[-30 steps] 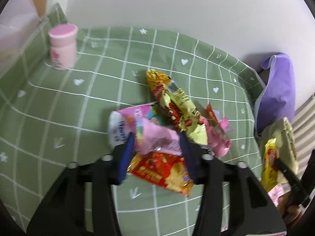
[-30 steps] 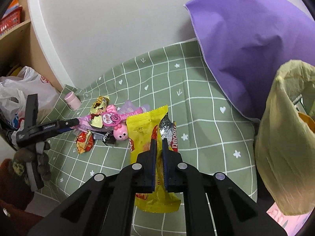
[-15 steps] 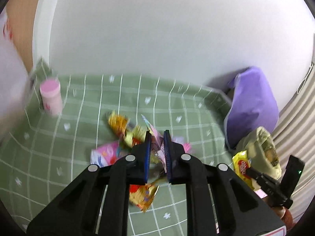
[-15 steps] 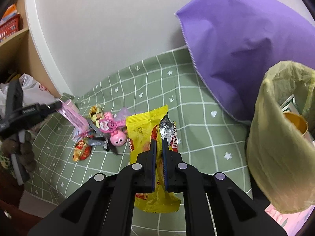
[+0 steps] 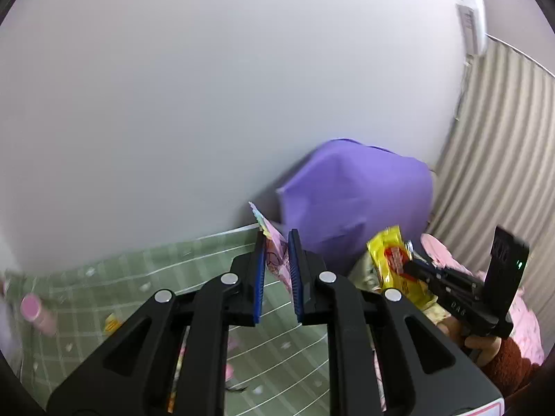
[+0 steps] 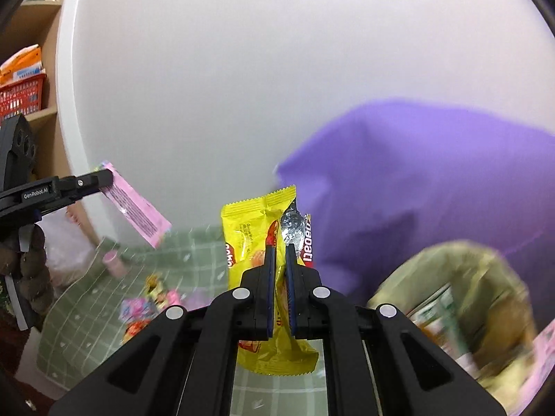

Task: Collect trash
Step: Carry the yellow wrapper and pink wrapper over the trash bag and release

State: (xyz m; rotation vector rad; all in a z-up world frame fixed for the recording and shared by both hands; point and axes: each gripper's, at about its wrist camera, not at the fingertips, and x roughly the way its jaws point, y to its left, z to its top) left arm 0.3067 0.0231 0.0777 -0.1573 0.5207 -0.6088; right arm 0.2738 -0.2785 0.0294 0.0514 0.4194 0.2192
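Both grippers have risen off the green cloth (image 6: 86, 315): the left gripper (image 5: 276, 239) now pinches a pink wrapper (image 6: 133, 208), the right gripper (image 6: 280, 253) a yellow wrapper (image 6: 248, 228) beside the yellowish trash bag (image 6: 461, 270). Several wrappers (image 6: 145, 306) remain on the cloth, uncollected.

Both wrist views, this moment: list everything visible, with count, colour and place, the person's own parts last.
pink wrapper: one, pink, held in the air.
yellow wrapper: one, yellow and red, held in the air.
loose wrappers: several, mixed colours, on the cloth.
pink bottle: one, far edge of the cloth.
checked cloth: one, green.
pillow: one, purple, against the wall.
trash bag: one, yellowish, lower right.
red basket: one, on a shelf.
left gripper: shut on pink wrapper.
right gripper: shut on yellow wrapper.
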